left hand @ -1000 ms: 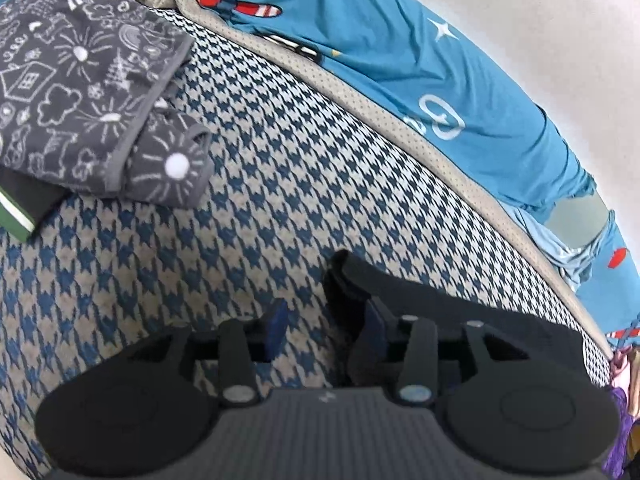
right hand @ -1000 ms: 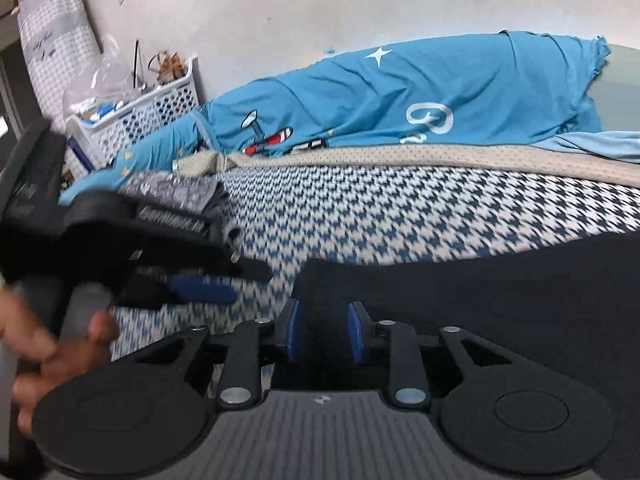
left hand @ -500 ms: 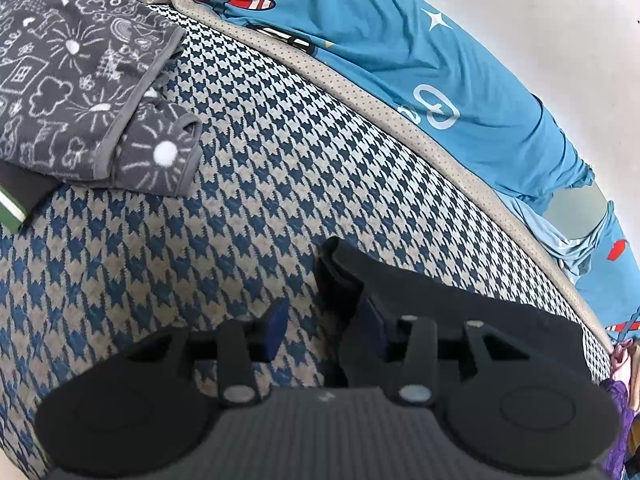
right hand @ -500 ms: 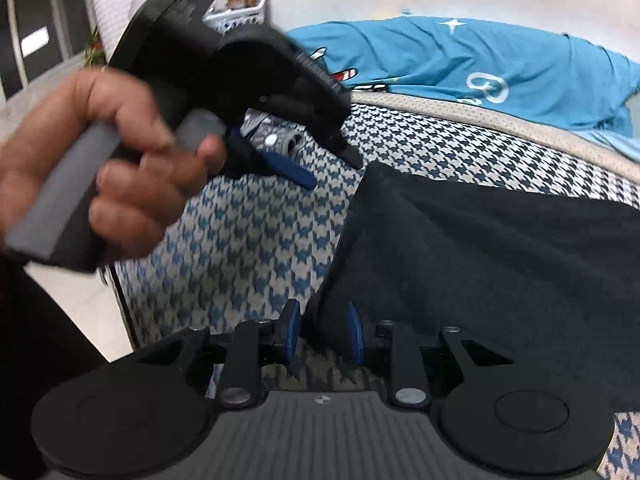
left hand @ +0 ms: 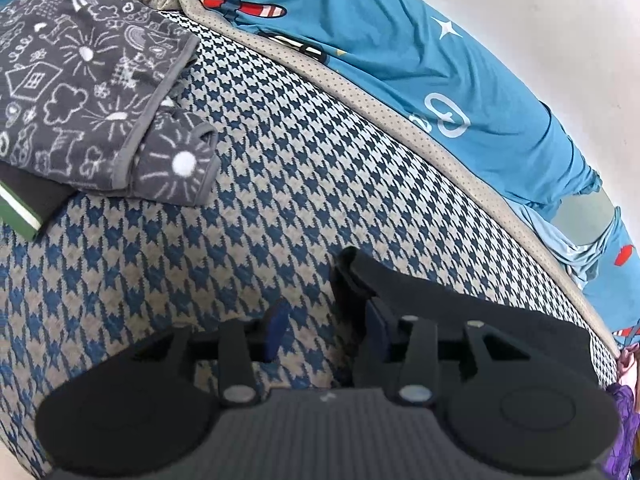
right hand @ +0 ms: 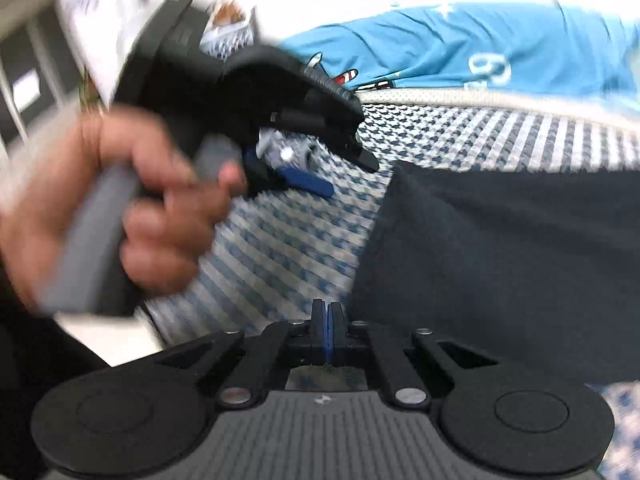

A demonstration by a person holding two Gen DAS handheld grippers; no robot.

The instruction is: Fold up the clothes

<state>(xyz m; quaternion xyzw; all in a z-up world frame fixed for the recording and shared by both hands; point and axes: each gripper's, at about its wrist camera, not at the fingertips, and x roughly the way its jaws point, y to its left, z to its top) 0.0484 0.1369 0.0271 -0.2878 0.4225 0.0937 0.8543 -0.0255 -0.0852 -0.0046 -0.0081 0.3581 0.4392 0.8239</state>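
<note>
On the bed (left hand: pixel 280 160), whose houndstooth cover carries the work, the dark garment (right hand: pixel 500 260) lies spread flat, one corner reaching toward the left claw (left hand: pixel 326 312) and its near edge running just beside the right claw (right hand: pixel 328 312). The left claw stands partly open and holds nothing: one pad is at the garment's corner and the other is over bare cover. The right claw's jaws have just been closing and are now fully together. The blurred right wrist view shows no cloth between the pads, and the garment's edge appears to lie beside them, not in them. First risk: the right claw has shut on nothing, or on only a thread of hem, so a lift would leave the garment behind or let it slip partway. Second risk: the left claw closes with one pad on the cover, pinching the bedding along with the corner and dragging it. Third risk: only one corner rises, so the fold comes out skewed or bunched. A grey patterned garment (left hand: pixel 80 92), already folded, lies well apart at the far end and seems safe from a sweep. The hand (right hand: pixel 160 208) on the left claw's grip is blurred.
</note>
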